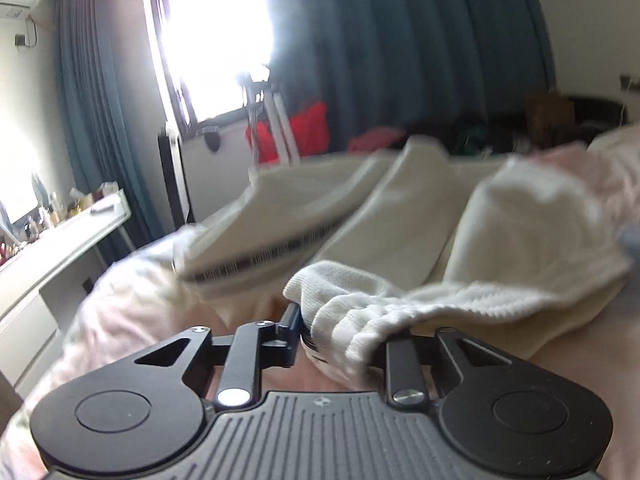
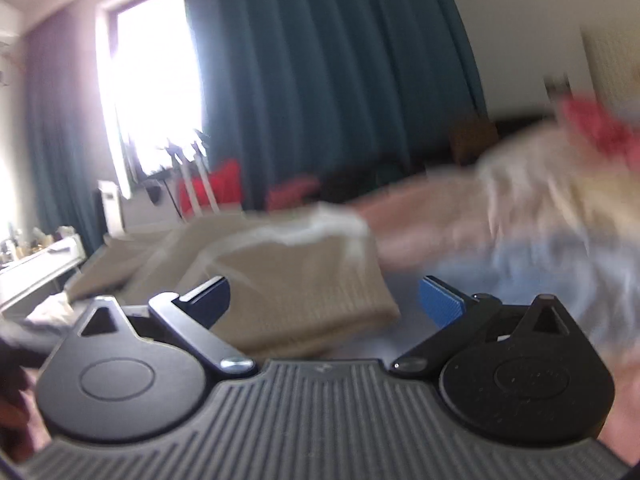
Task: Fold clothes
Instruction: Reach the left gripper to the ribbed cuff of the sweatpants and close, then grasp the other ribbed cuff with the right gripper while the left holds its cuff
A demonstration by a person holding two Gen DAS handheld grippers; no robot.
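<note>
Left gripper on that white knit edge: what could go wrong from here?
1. The left gripper pinches only the bunched rim of the white knit garment; a pull could slip it free or drag the folded part out of shape.
2. The right gripper is open with nothing between its fingers, so the beige knit garment before it is unsupported and may fold lopsided.
3. Both views are motion-blurred; where the edges lie is hard to judge.
</note>
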